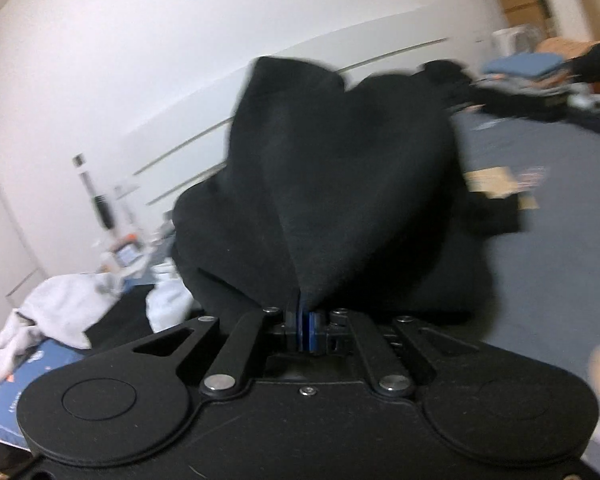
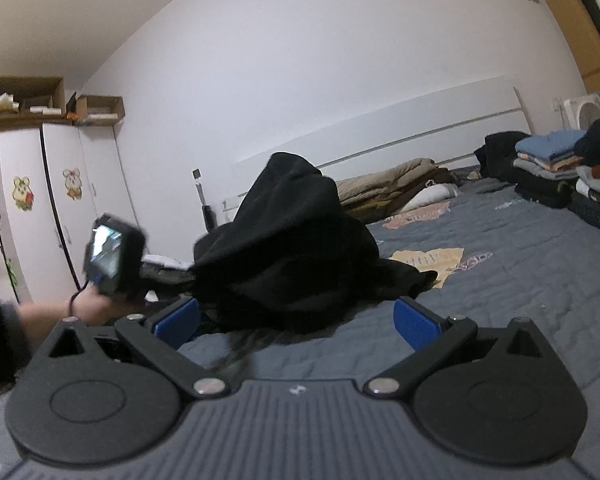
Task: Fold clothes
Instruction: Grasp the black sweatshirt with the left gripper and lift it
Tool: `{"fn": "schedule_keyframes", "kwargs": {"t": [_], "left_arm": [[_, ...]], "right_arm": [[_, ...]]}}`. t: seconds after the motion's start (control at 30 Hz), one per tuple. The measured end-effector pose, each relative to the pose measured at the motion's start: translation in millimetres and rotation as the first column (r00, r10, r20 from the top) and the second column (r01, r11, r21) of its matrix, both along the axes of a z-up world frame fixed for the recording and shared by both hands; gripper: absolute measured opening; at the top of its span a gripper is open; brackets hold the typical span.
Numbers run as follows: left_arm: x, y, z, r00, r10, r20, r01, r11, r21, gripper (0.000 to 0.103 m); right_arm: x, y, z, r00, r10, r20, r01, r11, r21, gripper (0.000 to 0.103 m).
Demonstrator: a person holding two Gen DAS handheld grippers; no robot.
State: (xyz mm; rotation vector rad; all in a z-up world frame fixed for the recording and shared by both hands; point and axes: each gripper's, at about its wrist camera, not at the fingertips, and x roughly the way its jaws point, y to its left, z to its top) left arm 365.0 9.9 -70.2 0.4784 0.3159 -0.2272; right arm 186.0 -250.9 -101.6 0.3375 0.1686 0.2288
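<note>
Bedroom, grey quilted bed (image 2: 520,280) filling the near and right ground, white headboard and wall beyond. Left gripper (image 1: 305,312) clamped on a pinch of black garment (image 1: 340,184), blue pads pressed together with cloth fanning up and away from them. Same black garment (image 2: 292,248) in the right wrist view: a crumpled mound near the middle of the bed, its peak pulled up, its lower edges trailing on the quilt. Left hand (image 2: 96,304) at the left of that mound, holding the left gripper's camera block. Right gripper (image 2: 296,320) low over the quilt, just in front of the mound, jaws wide apart, blue pads on either side of the nearest hem but not pressing on it. Far right, stack of folded clothes (image 2: 552,160) piled in blues, greys and browns, likely finished work. Far left in the left wrist view, loose white laundry (image 1: 60,312) heaped at the bed's edge, probably waiting. Judged progress: several pieces done, this black one only just picked up, not yet spread flat, no crease made. Remaining for it: a second grip, flattening, folding, stacking.
</note>
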Motion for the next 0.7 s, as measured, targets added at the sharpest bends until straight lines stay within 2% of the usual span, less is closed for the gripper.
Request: {"fn": "schedule_keyframes", "kwargs": {"t": [0.1, 0.2, 0.3, 0.43, 0.47, 0.5, 0.6, 0.7], "left_arm": [[-50, 7, 10, 0.998, -0.053, -0.018, 0.052, 0.995, -0.087, 0.002], [-105, 7, 13, 0.994, -0.104, -0.038, 0.095, 0.978, -0.183, 0.002], [-168, 1, 18, 0.986, -0.160, -0.052, 0.146, 0.965, -0.216, 0.002], [-258, -5, 27, 0.969, -0.232, -0.085, 0.197, 0.934, -0.300, 0.002], [-263, -8, 29, 0.965, -0.243, -0.099, 0.201, 0.927, -0.317, 0.002], [-252, -11, 30, 0.962, -0.248, -0.116, 0.199, 0.924, -0.327, 0.002], [-297, -9, 22, 0.954, -0.269, -0.135, 0.204, 0.907, -0.368, 0.002], [-358, -12, 31, 0.948, -0.299, -0.112, 0.234, 0.889, -0.394, 0.002]], "right_arm": [[-16, -4, 14, 1.000, 0.013, -0.022, -0.012, 1.000, 0.024, 0.103], [-38, -3, 37, 0.999, 0.021, -0.042, -0.023, 0.999, -0.030, 0.103], [-60, -1, 60, 0.998, 0.019, -0.066, -0.025, 0.995, -0.095, 0.103], [-96, 0, 83, 0.994, 0.020, -0.107, -0.033, 0.993, -0.117, 0.103], [-105, 0, 87, 0.993, 0.021, -0.116, -0.035, 0.992, -0.119, 0.103], [-115, 0, 92, 0.992, 0.023, -0.126, -0.038, 0.992, -0.120, 0.103], [-148, 6, 103, 0.989, 0.019, -0.144, -0.040, 0.989, -0.145, 0.103], [-180, 8, 110, 0.990, 0.019, -0.143, -0.040, 0.989, -0.144, 0.103]]}}
